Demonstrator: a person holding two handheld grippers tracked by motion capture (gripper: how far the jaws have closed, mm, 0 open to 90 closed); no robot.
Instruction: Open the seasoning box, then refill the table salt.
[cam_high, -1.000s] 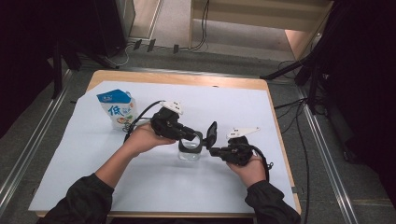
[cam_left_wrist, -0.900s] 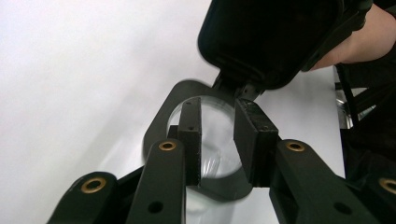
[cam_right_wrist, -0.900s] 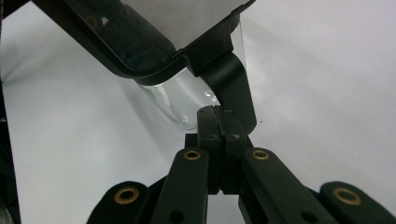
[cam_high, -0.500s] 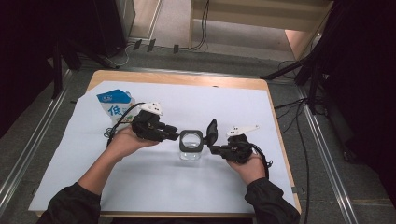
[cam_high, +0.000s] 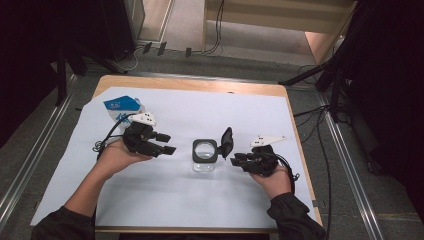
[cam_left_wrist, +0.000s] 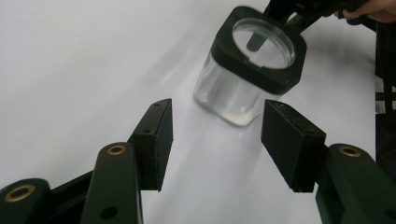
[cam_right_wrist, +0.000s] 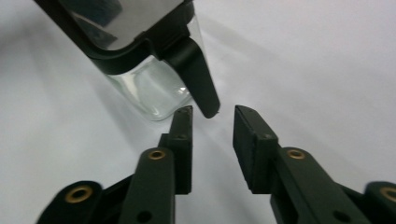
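White paper (cam_high: 165, 195) covers the table, with a blue-and-white pouch (cam_high: 119, 106) at 10 o'clock. Just right of it, the left gripper (cam_high: 169, 143) has been opening its jaws; they stand wide with nothing between, aimed toward 3 o'clock at the jar (cam_high: 204, 156). The clear jar stands upright mid-table, its black flip lid (cam_high: 226, 141) raised at the 3 o'clock side. The right gripper (cam_high: 233, 160), jaws just parting and moderately open, sits beside the lid's tab, not pressing it.
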